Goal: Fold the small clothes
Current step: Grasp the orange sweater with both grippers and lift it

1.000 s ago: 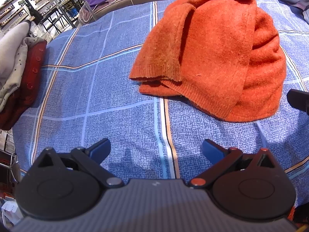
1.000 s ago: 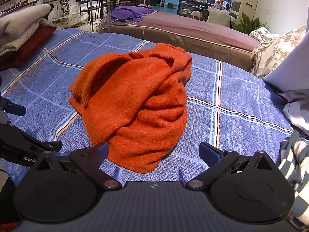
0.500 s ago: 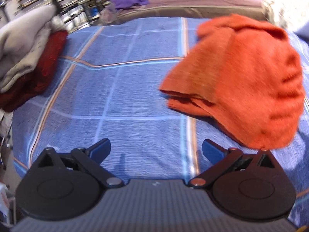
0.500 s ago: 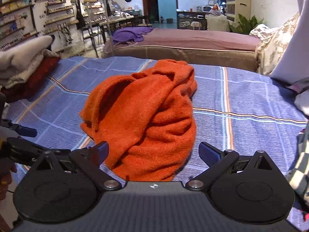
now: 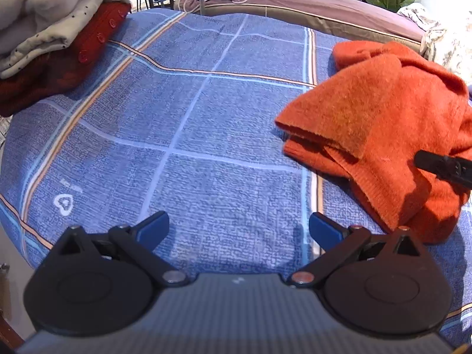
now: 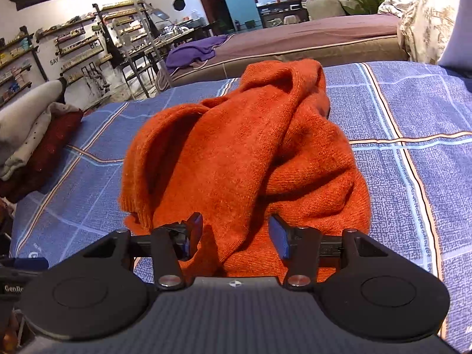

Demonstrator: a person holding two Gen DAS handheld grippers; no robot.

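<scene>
Landmark: orange sweater, a knitted garment lying crumpled in a heap on the blue checked bedspread.

Sweater condition: unfolded; several layers bunched over one another, a ribbed hem edge turned out on the side nearest the folded pile.

Right gripper: right at the near edge of the sweater, blue pads on either side of a hanging fold of the knit. The jaws have just been closing and stand part-way in. A gap shows between each pad and the cloth, so the fold lies between them but is not pinched.

Left gripper: jaws spread wide, nothing between them. It hovers over bare bedspread just beside the sweater, on the pile side, and touches no cloth.

Right gripper seen from the left wrist view: one black finger reaches in over the sweater's near side.

Folded pile: well apart from the sweater, at the bedspread's far left corner; pale grey and dotted garments stacked on a dark red buttoned one.

Purple cloth: beyond the sweater, on the brown-covered bed behind the bedspread.

Patterned pillow: beyond the sweater, to its right.
</scene>
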